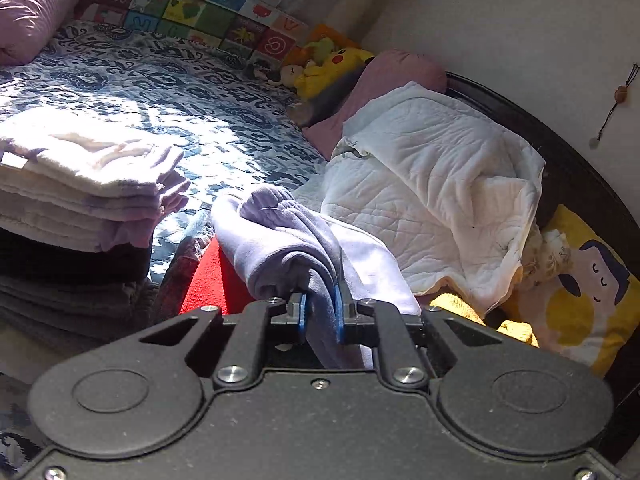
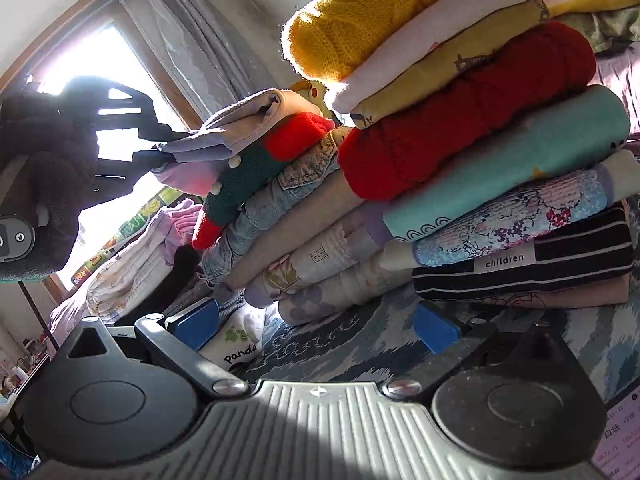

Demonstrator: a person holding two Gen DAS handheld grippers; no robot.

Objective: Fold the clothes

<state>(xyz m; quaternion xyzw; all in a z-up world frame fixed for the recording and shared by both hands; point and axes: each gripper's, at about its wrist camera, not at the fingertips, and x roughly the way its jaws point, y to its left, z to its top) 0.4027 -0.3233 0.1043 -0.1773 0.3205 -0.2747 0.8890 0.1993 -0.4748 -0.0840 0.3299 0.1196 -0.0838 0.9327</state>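
Left gripper point(image 1: 321, 312) pinching soft lavender fleece garment point(image 1: 288, 240), right gripper point(image 2: 316, 330) spread empty, only its view showing rounded knit stack point(image 2: 460, 152).

Left wrist view: looks forward along the left gripper point(image 1: 320, 312), slightly downward, across the patterned bedspread point(image 1: 168, 92) toward the wall. Right wrist view: sits low, close to the bedspread point(image 2: 344, 344), tilted, facing the side of a stack of folded clothes point(image 2: 460, 184) at close range. Shared: the lilac garment point(image 1: 288, 240) point(image 2: 224, 136), the left gripper point(image 2: 160, 148), the bedspread.
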